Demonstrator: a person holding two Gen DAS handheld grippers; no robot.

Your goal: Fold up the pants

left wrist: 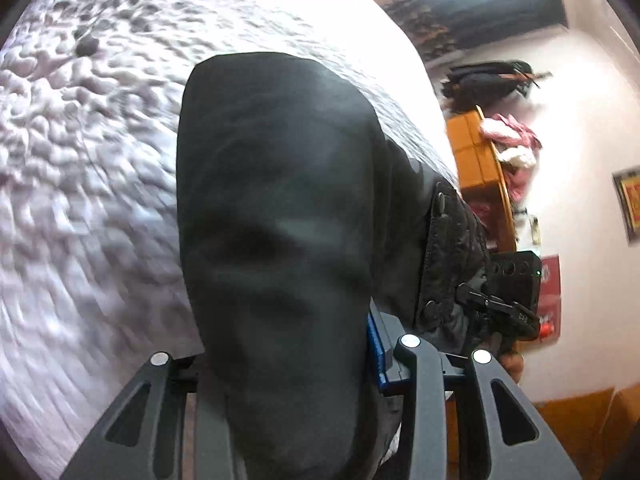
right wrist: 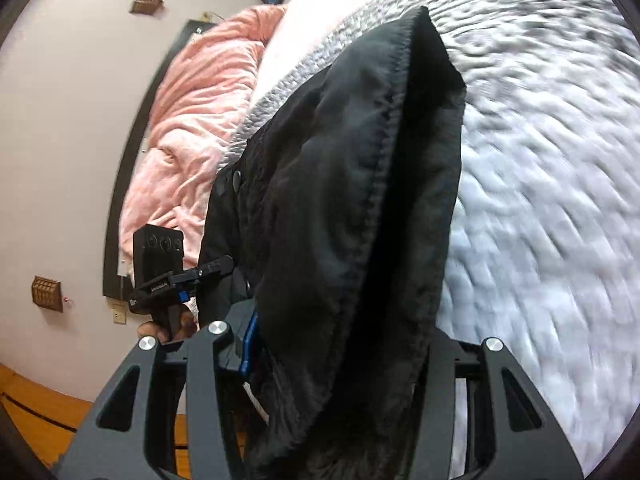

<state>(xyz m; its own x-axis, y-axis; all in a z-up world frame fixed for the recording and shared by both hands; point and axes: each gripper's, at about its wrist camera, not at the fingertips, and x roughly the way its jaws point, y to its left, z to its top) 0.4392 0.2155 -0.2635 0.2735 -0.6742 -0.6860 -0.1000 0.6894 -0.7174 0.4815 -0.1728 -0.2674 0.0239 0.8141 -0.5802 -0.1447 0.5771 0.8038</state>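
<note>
Black pants [left wrist: 276,208] hang from my left gripper [left wrist: 296,364], which is shut on the cloth; the fabric drapes over the fingers and hides the tips. The waistband with snap buttons [left wrist: 448,256] stretches right toward the other gripper [left wrist: 504,308]. In the right wrist view my right gripper [right wrist: 340,344] is shut on the same pants [right wrist: 360,200], a seamed hem edge rising up the frame. The left gripper [right wrist: 168,276] shows at the left, held by a hand. The pants are lifted above the bed.
A white textured bedspread [left wrist: 88,184] lies below, also in the right wrist view [right wrist: 552,200]. A pink comforter [right wrist: 192,112] lies at the bed's left. An orange wooden shelf [left wrist: 480,160] with clothes stands by the wall. Wood floor [right wrist: 36,404] below.
</note>
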